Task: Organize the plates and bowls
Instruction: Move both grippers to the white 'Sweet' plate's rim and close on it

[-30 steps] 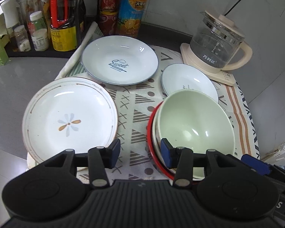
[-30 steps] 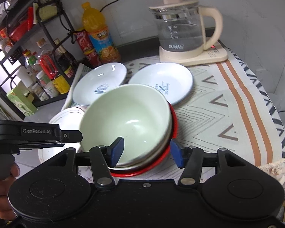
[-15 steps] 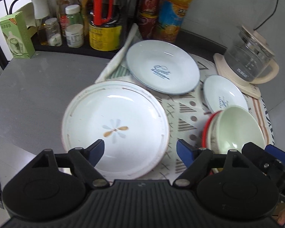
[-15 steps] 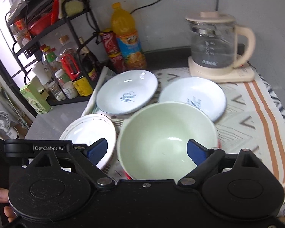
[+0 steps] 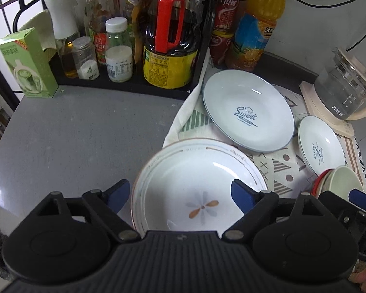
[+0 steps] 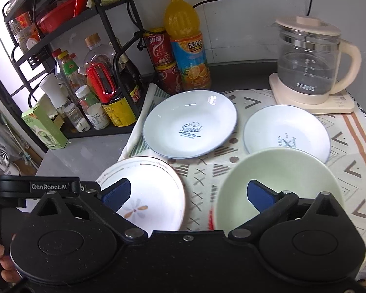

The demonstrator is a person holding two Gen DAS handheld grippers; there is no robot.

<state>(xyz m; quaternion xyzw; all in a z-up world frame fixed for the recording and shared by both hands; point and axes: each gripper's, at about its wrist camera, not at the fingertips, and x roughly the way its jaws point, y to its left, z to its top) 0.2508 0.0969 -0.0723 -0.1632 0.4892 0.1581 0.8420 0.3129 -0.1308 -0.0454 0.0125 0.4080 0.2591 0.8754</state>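
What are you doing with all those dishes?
A person is sorting dishes with two grippers. Both have just been opening and hold nothing. The left gripper hovers over the flower plate. The right gripper is by the green bowl, which tops a stack. Two blue-rimmed plates lie behind.

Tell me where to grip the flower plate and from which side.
Take the flower plate by its raised near rim, coming from the near side with the left gripper. It lies flat and shallow, too wide to span; only the upturned edge gives the jaws something to pinch.
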